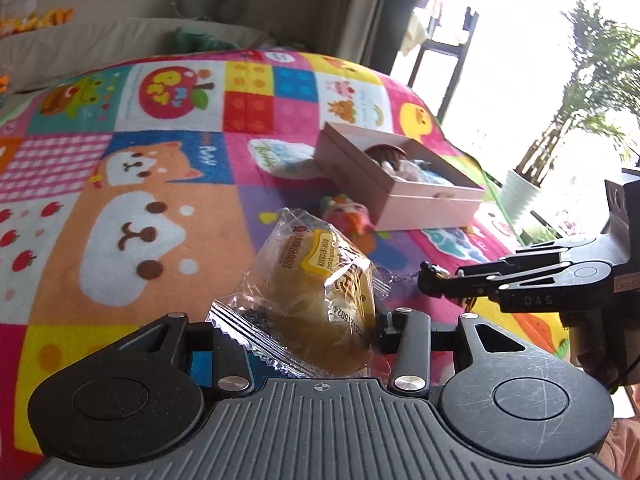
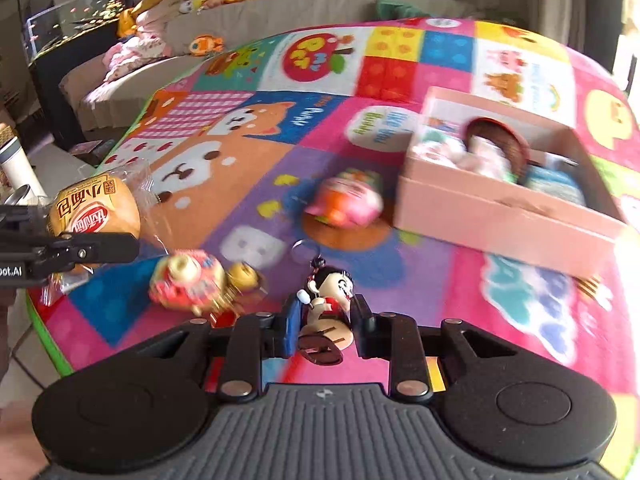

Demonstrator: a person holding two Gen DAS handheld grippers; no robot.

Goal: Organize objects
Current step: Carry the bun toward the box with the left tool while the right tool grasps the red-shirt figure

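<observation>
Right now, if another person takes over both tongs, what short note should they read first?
Left tongs: shut on the wrapped bun, lifted off the mat.
Right tongs: shut on the doll keychain.
Pink box: open on the colourful mat, already holding a few items.
Left on the mat: the pink toy near the box and the red-and-gold toy.
Next, probably: put both held things in the box, then the two toys.

The pink box (image 2: pixel 508 216) blocks the mat (image 2: pixel 240 184) at two o'clock, its open top reachable from above. A pink toy (image 2: pixel 346 200) lies just before it at twelve, a red-and-gold toy (image 2: pixel 188 284) at ten. Between those two toys the purple patch is bare; the far mat towards eleven lies open.
</observation>
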